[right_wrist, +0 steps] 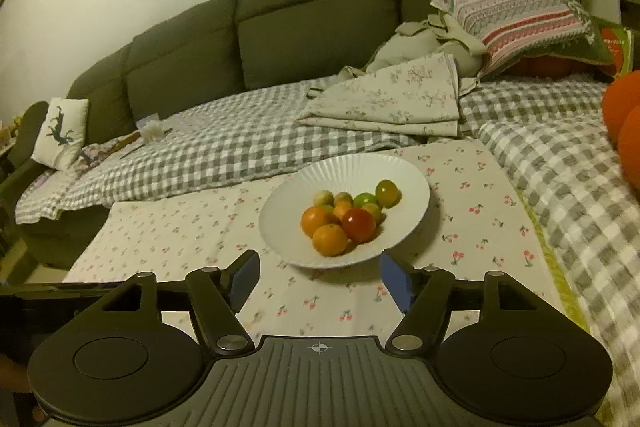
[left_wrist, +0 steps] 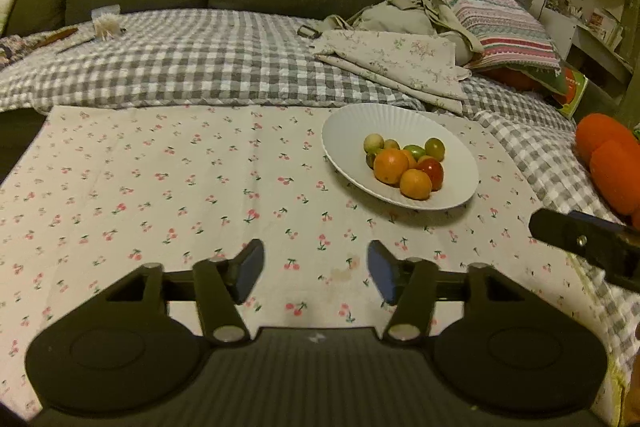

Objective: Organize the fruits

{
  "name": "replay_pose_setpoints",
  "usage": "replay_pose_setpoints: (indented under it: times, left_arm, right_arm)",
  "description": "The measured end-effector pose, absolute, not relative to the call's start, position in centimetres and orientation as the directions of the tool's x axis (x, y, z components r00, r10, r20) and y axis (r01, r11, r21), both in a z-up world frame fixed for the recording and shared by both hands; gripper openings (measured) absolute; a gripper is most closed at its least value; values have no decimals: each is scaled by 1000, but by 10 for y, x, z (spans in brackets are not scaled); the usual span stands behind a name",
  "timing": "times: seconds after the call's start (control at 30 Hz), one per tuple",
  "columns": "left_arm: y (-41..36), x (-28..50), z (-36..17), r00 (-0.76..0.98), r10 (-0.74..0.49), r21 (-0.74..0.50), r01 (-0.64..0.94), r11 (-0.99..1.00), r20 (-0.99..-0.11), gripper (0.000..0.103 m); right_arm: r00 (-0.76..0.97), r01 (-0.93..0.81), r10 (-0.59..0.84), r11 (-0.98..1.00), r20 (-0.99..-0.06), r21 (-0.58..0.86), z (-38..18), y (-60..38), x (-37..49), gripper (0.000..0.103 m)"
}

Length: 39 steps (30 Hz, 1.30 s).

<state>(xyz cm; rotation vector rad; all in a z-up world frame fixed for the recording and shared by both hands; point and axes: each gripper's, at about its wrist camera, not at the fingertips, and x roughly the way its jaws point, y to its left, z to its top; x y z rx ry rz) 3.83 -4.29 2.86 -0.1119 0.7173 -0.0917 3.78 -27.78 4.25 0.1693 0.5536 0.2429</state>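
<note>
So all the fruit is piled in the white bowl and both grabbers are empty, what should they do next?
Probably move the right gripper forward over the white bowl toward the near orange. Its jaws are open with nothing between them, and the bowl sits just ahead of it. That orange lies frontmost on the pile, so it looks easiest to take. The left gripper is also open, over bare cloth.

Dim, yellowish (fisheye-bent edges); slight blur

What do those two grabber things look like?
Both look alike. The left gripper and the right gripper are black plastic, each with two round discs, silver bolts, a ribbed grey middle with a small crosshair mark, and two fingers with blue pads.
</note>
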Motion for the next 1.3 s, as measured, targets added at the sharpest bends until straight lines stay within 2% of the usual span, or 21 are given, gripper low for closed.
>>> replay_pose_setpoints:
  times: [0.07, 0.23, 0.3, 0.53, 1.3]
  left_arm:
    - [-44, 28, 31, 759, -111, -120, 44, 992, -642, 78]
    - [-42, 12, 37, 771, -107, -117, 42, 992, -628, 92]
    - [-40, 8, 38, 780, -86, -105, 27, 994, -619, 96]
    - [-39, 3, 36, 782, -64, -85, 14, 996, -620, 101]
    - [-38, 10, 29, 755, -52, -86, -5, 996, -654, 102]
  right_arm:
    - [828, -191, 276, 957, -489, 218, 44, -274, 25, 75]
    - [846, -195, 241, 970, -475, 145, 46, -264, -3, 101]
    - [849, -183, 225, 974, -478, 133, 45, -263, -9, 103]
    - [836, -171, 209, 978, -507, 121, 37, -259, -13, 103]
    - [826, -145, 189, 982, -530, 125, 30, -262, -4, 103]
